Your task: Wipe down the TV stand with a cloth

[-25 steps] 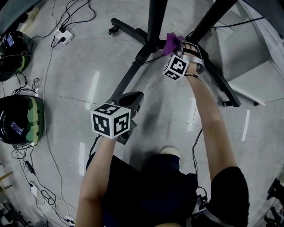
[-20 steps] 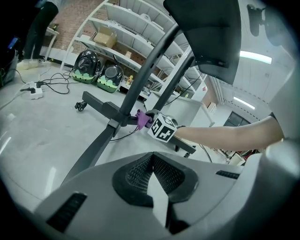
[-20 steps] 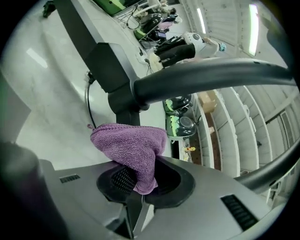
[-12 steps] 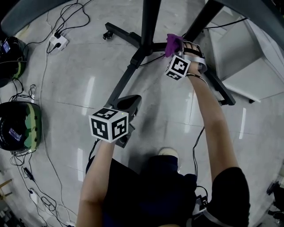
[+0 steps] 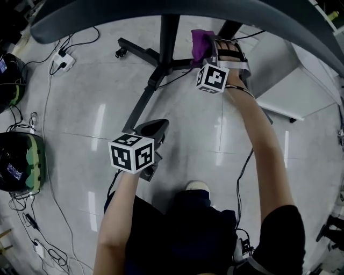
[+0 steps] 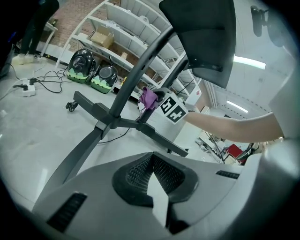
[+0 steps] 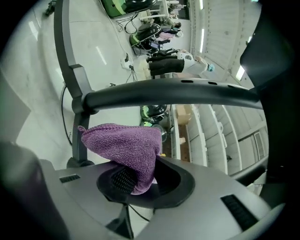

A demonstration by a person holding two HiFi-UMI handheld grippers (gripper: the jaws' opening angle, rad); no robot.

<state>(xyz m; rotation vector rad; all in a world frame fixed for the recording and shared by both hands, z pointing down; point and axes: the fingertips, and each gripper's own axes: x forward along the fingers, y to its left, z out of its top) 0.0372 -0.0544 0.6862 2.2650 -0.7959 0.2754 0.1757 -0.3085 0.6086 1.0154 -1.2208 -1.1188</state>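
Observation:
The TV stand has black floor legs (image 5: 141,52) and two slanted posts (image 5: 168,37) under the dark screen edge (image 5: 161,11). My right gripper (image 5: 208,47) is shut on a purple cloth (image 5: 199,42) and holds it against the right post. In the right gripper view the cloth (image 7: 126,143) bulges out of the jaws just below a dark tube of the stand (image 7: 168,91). My left gripper (image 5: 154,128) hangs low over the floor beside one leg, shut with nothing in it. The left gripper view shows its pads (image 6: 140,171) meeting, with the stand (image 6: 108,124) and cloth (image 6: 149,97) ahead.
Two green-and-black cases (image 5: 21,161) sit at the left among loose cables and a power strip (image 5: 62,62). A white panel (image 5: 301,91) lies on the floor at the right. My shoe (image 5: 198,186) stands behind the stand's legs. White shelving (image 6: 117,28) lines the far wall.
The right gripper has carried the cloth upward along the right post. The view has tilted up, bringing the screen's dark edge in. The left gripper has hardly moved.

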